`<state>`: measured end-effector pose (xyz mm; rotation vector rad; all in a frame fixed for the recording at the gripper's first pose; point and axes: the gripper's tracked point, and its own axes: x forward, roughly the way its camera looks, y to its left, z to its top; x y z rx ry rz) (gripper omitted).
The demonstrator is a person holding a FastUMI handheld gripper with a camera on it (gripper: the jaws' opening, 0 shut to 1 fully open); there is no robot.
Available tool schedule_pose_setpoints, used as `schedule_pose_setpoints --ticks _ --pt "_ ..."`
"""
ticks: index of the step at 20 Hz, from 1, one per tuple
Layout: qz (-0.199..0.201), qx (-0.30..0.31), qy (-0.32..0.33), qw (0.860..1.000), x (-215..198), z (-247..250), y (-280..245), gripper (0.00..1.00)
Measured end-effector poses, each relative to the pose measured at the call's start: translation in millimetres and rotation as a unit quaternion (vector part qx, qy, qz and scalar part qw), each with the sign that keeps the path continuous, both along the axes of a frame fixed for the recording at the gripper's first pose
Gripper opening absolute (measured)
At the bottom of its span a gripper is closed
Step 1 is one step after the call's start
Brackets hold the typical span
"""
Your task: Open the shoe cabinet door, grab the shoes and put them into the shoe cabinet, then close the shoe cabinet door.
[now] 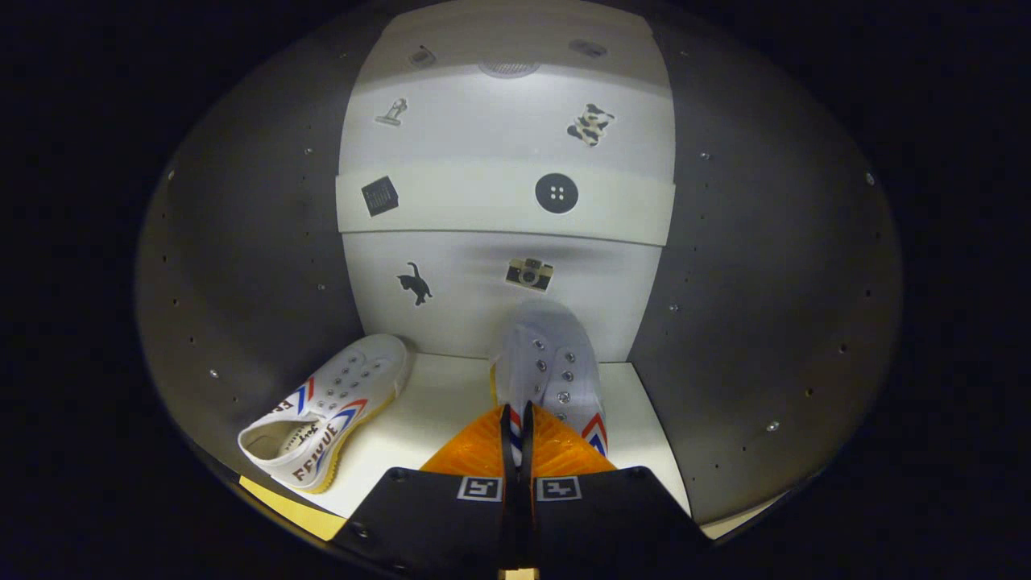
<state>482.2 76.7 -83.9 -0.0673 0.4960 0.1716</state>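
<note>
Tool (519, 439) first: I read its fingers as nearly closed, pinching the heel rim of the right shoe (552, 366) inside the shoe cabinet (242, 266), its toe near the back wall. The left shoe (330, 411) already lies on the shelf floor (439, 403). Canvas looks light and soft, so I judge the stiffer heel collar the best hold.

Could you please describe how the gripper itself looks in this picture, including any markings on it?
The gripper has two wedge-shaped fingers with a finely ribbed, translucent-looking surface, set close side by side. Behind them are two dark, flat, angular mounting plates with small screws at the corners. Each plate carries a square black-and-white fiducial marker near the finger base.
</note>
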Motion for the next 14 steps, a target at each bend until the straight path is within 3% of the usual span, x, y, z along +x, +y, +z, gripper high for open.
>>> schedule_pose_setpoints --ticks 7,11,14 --pt "0.000 0.008 0.016 1.000 11 -20 9 0.03" --pt "-0.018 0.005 -0.034 0.999 -4 10 5 0.29" --pt "-0.016 0.014 -0.060 0.998 -37 36 3 0.80"
